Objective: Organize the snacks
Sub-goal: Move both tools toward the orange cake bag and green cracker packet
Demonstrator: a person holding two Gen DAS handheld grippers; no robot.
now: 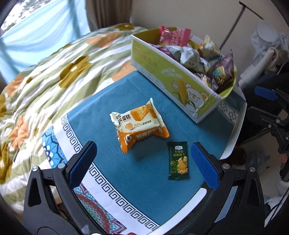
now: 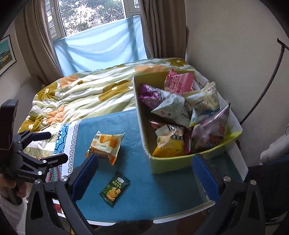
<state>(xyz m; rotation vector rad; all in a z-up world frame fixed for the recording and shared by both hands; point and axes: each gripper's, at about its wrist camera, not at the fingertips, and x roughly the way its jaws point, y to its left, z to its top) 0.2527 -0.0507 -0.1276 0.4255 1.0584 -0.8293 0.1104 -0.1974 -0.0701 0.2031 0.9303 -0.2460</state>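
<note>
Lying loose on the blue tablecloth [image 1: 101, 108] at frame centre, two packets are counted: one orange cake packet [image 1: 138, 124] and one dark green cracker packet [image 1: 178, 160]. One green box [image 1: 173, 81], upper right, is heaped with snack bags whose number cannot be made out. The left gripper [image 1: 142, 166] and right gripper [image 2: 144, 179] are both seen spread wide, nothing held.

Home bedroom: floral quilt [image 2: 81, 97] on bed, curtains [image 2: 38, 45], window [image 2: 90, 14].

Orange-white cake packet [image 1: 139, 126], teal tablecloth [image 1: 144, 180]
</note>
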